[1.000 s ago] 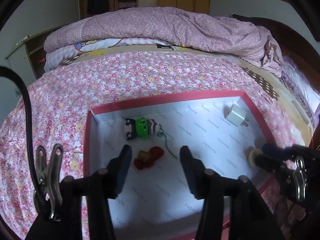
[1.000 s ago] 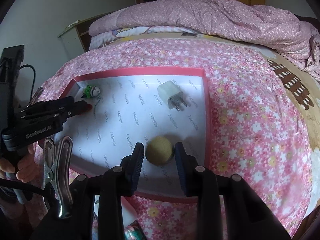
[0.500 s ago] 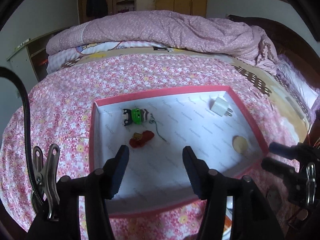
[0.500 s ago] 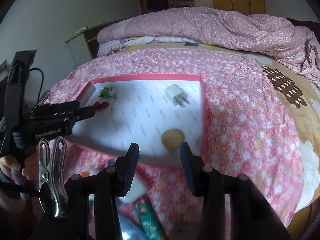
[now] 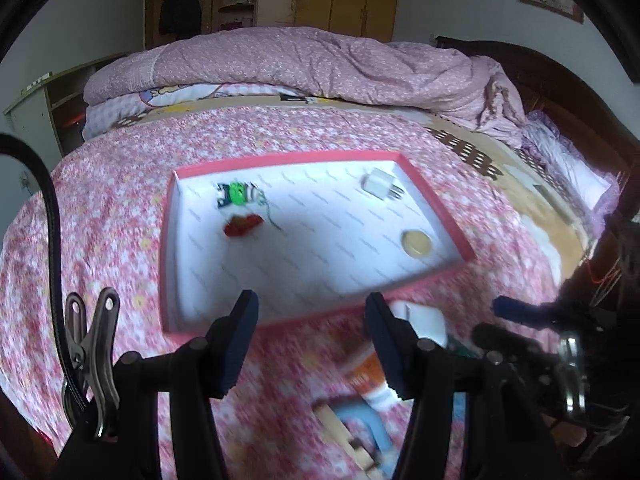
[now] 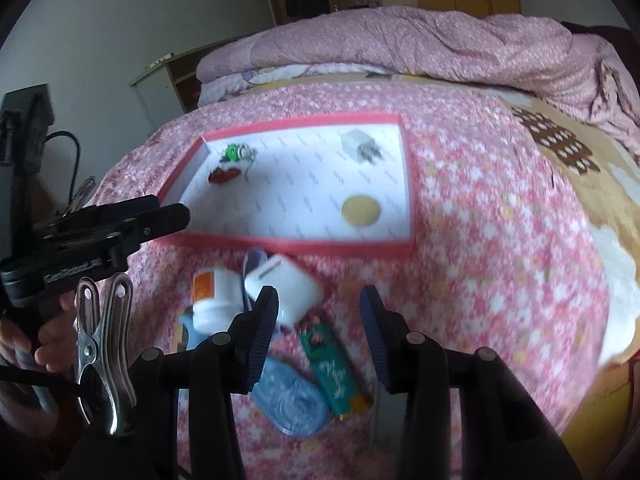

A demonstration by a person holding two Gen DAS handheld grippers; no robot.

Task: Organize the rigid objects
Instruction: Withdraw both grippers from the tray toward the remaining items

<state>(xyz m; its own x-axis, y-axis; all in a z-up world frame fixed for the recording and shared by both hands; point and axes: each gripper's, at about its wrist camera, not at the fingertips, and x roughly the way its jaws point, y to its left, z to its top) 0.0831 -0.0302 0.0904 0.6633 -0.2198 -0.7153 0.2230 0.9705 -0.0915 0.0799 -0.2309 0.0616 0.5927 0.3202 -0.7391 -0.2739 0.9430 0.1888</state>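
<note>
Both claws are spread wide and carry nothing: the right gripper (image 6: 318,320) hangs over the loose pile on the bedspread, the left gripper (image 5: 308,334) just short of the pink-rimmed tray (image 6: 288,245). I'd drop the right one squarely over the white earbud case (image 6: 286,286), which lies nearest its fingers, and close across its narrow sides.

In the tray: 1 charger plug (image 6: 360,147), 1 yellow disc (image 6: 360,210), 1 green figure (image 6: 236,153), 1 red trinket (image 6: 224,176). Outside it, roughly 5 items, too blurred to count exactly.

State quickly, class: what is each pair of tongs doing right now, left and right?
Left tongs: open, holding nothing.
Right tongs: open, holding nothing.
</note>
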